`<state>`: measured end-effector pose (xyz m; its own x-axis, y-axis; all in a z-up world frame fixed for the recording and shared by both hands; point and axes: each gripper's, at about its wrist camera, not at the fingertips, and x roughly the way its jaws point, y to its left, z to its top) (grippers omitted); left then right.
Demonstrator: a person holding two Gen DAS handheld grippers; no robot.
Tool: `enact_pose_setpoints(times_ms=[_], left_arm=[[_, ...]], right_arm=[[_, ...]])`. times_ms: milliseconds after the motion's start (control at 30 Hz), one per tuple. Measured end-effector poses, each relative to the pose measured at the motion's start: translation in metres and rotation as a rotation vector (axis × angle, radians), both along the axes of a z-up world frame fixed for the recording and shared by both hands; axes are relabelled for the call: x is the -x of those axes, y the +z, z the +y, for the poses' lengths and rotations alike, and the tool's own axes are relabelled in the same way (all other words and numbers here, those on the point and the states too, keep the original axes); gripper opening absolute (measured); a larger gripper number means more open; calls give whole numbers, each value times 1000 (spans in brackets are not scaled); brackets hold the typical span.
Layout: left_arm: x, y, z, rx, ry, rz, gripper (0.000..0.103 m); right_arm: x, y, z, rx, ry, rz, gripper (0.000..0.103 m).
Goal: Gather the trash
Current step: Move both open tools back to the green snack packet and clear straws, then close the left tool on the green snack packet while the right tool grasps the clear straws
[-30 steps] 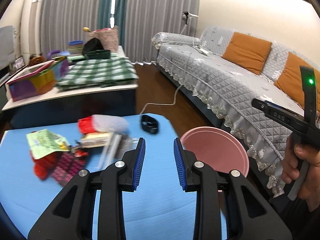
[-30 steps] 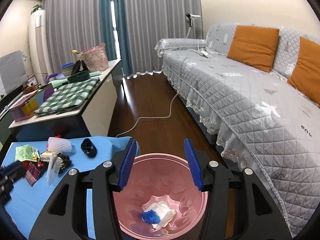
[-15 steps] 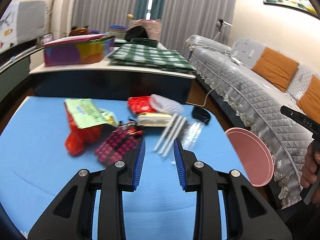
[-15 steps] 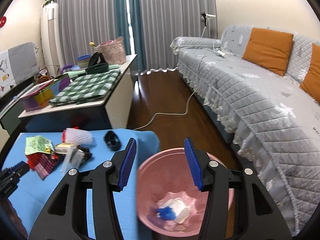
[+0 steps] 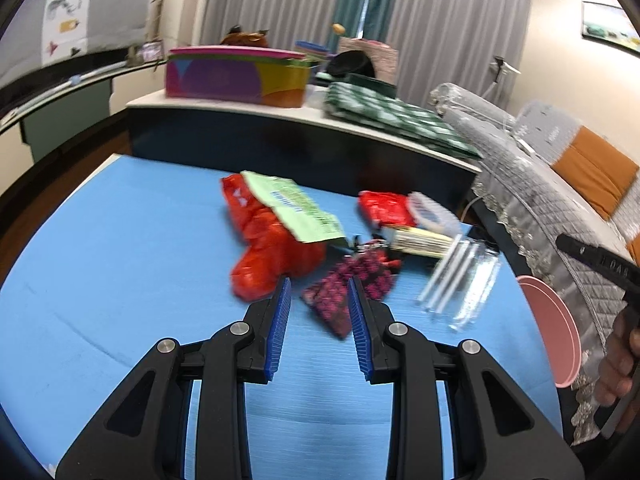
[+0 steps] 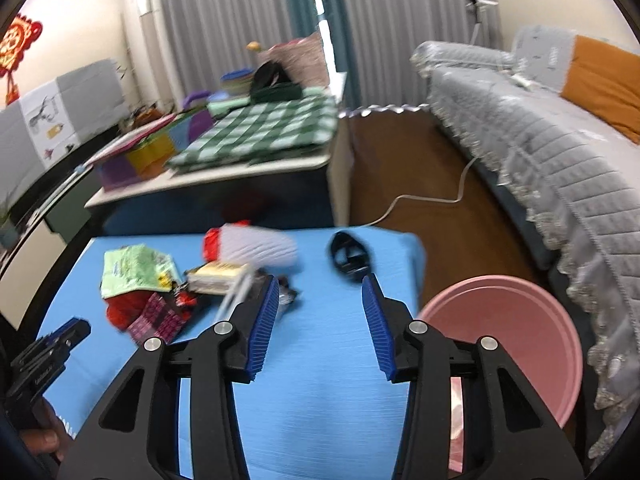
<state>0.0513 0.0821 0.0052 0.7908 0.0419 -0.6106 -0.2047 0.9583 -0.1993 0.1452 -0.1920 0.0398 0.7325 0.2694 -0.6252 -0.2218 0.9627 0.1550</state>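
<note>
Here, left tongs [image 5: 318, 312] agape and empty above a pink-checked wrapper [image 5: 348, 292] on the blue desk [image 5: 120, 280]; red bag [image 5: 272, 248] at ten o'clock, clear sleeves [image 5: 460, 280] at two. Right tongs [image 6: 320, 312] likewise parted, empty; pink bin [image 6: 520, 320] at three o'clock.

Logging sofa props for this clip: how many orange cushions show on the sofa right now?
1. The orange cushion leans against the backrest of the grey sofa, seen at the right edge of both views. More may lie beyond the frame.
</note>
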Motion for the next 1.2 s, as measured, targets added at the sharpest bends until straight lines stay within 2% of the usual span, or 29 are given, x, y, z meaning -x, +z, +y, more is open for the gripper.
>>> enact_pose_setpoints(times_ms=[200,467,733,833,933,1000,1100,1200], left_arm=[[-12,-2,15,34,34,-4,29],[-36,-3,19,98,27,-15,29],[-59,-13,18,180,16,10,29],[-63,-12,15,182,18,4,29],[-65,-10,12,171,30,0,29],[-65,-9,13,157,44,1,26],[-65,-10,19,160,75,7,14],[-65,-10,23,175,83,3,7]], right_arm=[[-10,-28,33,-9,65,80,45],[-27,-58,47,-44,89,188,49],[-35,-70,53,-48,126,229,49],[-36,-71,55,-41,144,230,41],[-36,-72,56,-36,158,230,28],[-35,-71,56,-33,168,228,14],[-33,-69,56,-26,178,218,4],[-29,-65,56,-17,184,197,3]])
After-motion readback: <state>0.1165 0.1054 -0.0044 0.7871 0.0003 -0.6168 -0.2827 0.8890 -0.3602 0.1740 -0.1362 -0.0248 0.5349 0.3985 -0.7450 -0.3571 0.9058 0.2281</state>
